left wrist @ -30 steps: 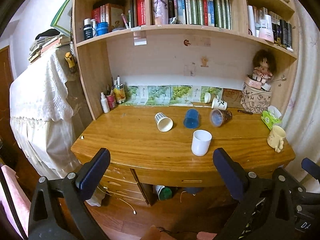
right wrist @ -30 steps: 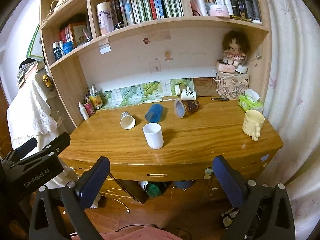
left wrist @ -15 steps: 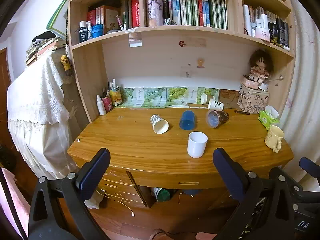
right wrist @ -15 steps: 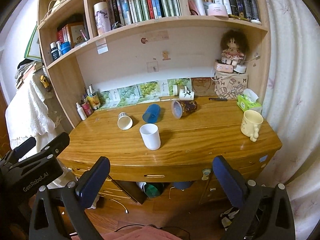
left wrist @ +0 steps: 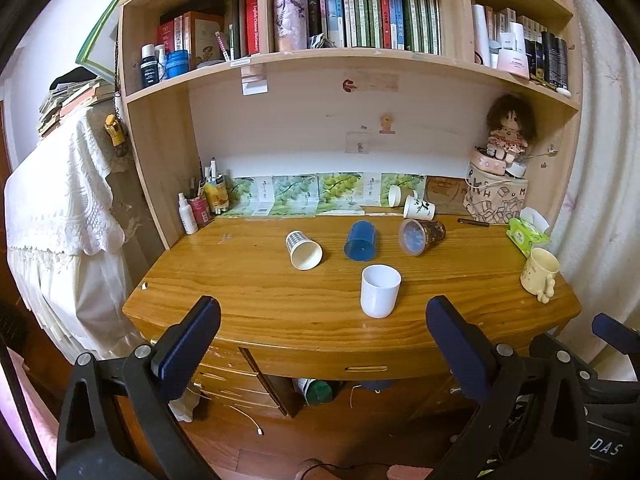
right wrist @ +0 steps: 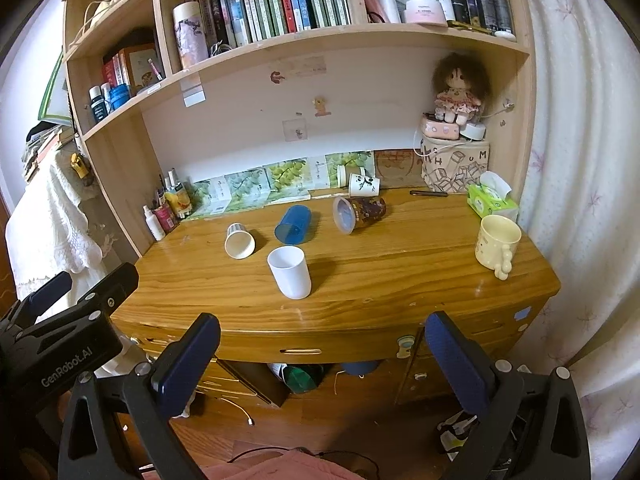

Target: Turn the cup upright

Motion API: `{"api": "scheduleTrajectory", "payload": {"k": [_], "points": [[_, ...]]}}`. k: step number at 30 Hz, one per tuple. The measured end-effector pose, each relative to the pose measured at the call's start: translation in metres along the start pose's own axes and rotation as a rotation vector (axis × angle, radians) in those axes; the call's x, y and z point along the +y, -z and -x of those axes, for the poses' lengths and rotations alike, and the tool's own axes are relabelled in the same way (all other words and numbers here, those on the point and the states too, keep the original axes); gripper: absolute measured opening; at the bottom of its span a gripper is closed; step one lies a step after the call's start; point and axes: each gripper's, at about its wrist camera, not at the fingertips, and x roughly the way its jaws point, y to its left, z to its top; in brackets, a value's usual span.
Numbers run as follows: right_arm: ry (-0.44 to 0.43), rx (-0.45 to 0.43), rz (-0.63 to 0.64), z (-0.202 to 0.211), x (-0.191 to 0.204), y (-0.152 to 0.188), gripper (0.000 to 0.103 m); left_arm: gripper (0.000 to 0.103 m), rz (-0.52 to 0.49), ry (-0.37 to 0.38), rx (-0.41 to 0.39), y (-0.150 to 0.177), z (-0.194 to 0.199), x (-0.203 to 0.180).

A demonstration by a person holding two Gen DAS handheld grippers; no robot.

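Three cups lie on their sides on the wooden desk (left wrist: 248,280): a white paper cup (left wrist: 303,250) (right wrist: 239,241), a blue cup (left wrist: 361,241) (right wrist: 293,225) and a dark patterned cup (left wrist: 421,236) (right wrist: 359,213). A white cup (left wrist: 379,290) (right wrist: 289,267) stands upright in front of them. My left gripper (left wrist: 322,334) is open and empty, held back in front of the desk's front edge. My right gripper (right wrist: 322,338) is open and empty, also short of the desk.
A cream mug (left wrist: 539,271) (right wrist: 496,242) stands upright at the desk's right end, a green tissue pack (right wrist: 491,199) behind it. Two small cups (right wrist: 362,185) lie at the back. Bottles (left wrist: 198,210) stand at the back left. Bookshelves rise above. Drawers sit below the desk.
Both views have shifted slightly; the desk and cups sit a little lower and to the left in frame. No cup has moved and both grippers stay open.
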Motion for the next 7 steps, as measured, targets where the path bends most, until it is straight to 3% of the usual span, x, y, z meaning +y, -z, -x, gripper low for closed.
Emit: {"api": "scheduleTrajectory", "payload": {"k": [7], "points": [[-0.003,0.014,-0.002,-0.0047,-0.0064,-0.0020,0.103,0.103,-0.004,0.003,0.002,-0.0020,-0.0022,-0.0045]]}}
